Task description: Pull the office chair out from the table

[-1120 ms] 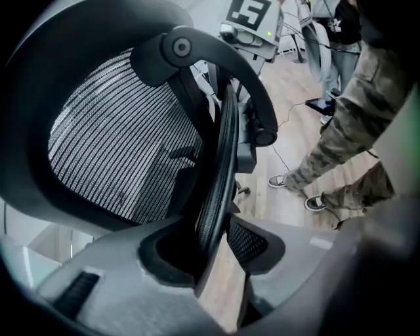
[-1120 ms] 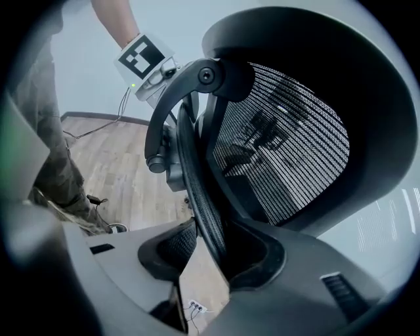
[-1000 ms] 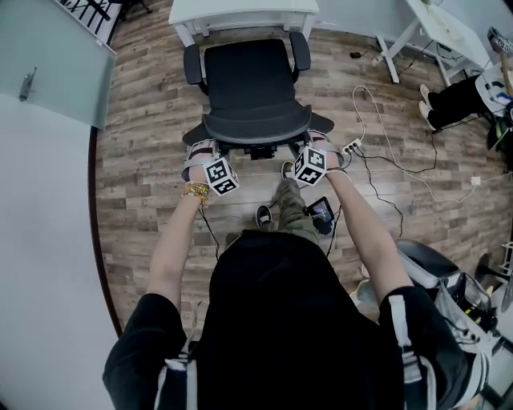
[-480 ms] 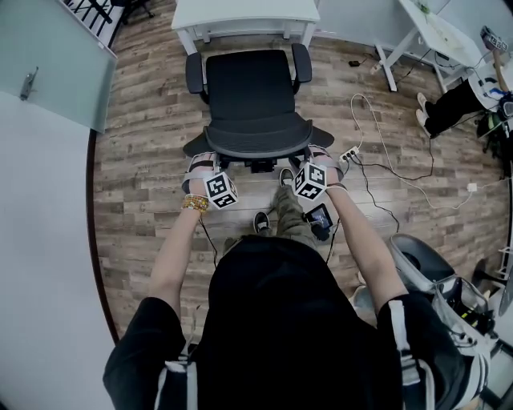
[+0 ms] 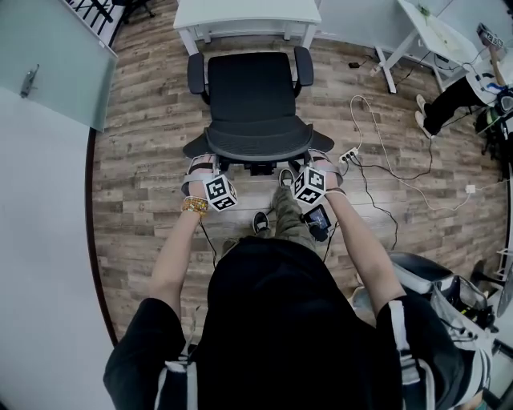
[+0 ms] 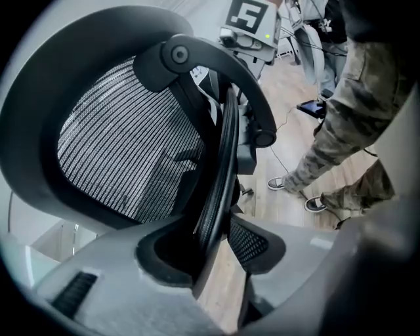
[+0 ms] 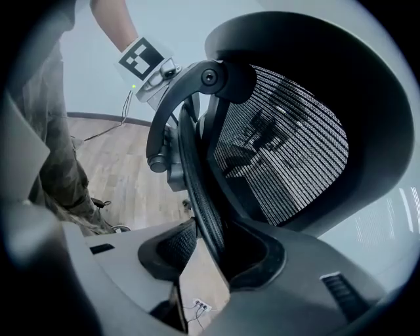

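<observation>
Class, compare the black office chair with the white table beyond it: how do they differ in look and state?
The office chair is black; the table is white. The chair's backrest is clamped by the left gripper and right gripper; the table is untouched. Both stand on the wooden floor.

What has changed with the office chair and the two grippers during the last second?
The office chair has rolled a little away from the white table, toward the person. The left gripper and the right gripper came back with it. Nothing was taken hold of or let go: both grippers stay shut on the rim of the backrest, one at each side.
</observation>
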`<state>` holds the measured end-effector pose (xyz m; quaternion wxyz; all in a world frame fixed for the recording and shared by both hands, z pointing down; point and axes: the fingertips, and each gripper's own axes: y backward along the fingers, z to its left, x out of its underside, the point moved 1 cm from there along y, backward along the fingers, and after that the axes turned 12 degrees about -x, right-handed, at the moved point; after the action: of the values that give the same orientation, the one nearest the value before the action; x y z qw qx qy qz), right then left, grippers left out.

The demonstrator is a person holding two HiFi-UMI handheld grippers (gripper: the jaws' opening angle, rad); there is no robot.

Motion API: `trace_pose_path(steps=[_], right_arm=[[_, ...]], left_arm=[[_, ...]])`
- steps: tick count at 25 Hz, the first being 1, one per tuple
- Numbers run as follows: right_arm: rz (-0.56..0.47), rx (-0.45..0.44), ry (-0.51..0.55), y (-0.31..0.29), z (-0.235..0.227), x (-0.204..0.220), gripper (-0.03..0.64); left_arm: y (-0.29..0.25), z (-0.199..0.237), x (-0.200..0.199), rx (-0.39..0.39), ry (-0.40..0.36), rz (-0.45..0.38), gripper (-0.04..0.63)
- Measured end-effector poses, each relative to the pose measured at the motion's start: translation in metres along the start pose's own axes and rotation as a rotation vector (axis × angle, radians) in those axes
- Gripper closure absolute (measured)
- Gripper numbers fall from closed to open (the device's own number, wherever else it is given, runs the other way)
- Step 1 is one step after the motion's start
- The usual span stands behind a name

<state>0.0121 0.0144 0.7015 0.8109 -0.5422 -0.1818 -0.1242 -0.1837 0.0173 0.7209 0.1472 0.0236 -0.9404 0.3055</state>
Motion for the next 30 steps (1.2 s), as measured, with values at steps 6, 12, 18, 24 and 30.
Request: trace_pose_path(steps=[6,12,18,24,30], right_arm=[[-0.003,-0.009,-0.001,0.000,-0.002,-0.001,0.482],[-0.023,-0.004,0.010,0.011,-0.002,-0.001,0.474],[-0.138,0.021,-0.048,0.042,0.001,-0.017,0.513],[-0.270,0.047,-0.104,0.081,0.003,-0.041,0.523],[-0.388,0.054,-0.057,0.120,0.014,-0.074,0.537]], left_arm=[[0.001,0.003,-0.002,0.030,0.012,-0.040,0.426],[0.014,0.009,-0.013,0.020,0.120,-0.108,0.424],[0.047,0.025,-0.030,-0.059,0.242,-0.169,0.426],[0.088,0.040,-0.060,-0.108,0.349,-0.262,0.446],[0.133,0.065,-0.094,-0.163,0.413,-0.400,0.480]])
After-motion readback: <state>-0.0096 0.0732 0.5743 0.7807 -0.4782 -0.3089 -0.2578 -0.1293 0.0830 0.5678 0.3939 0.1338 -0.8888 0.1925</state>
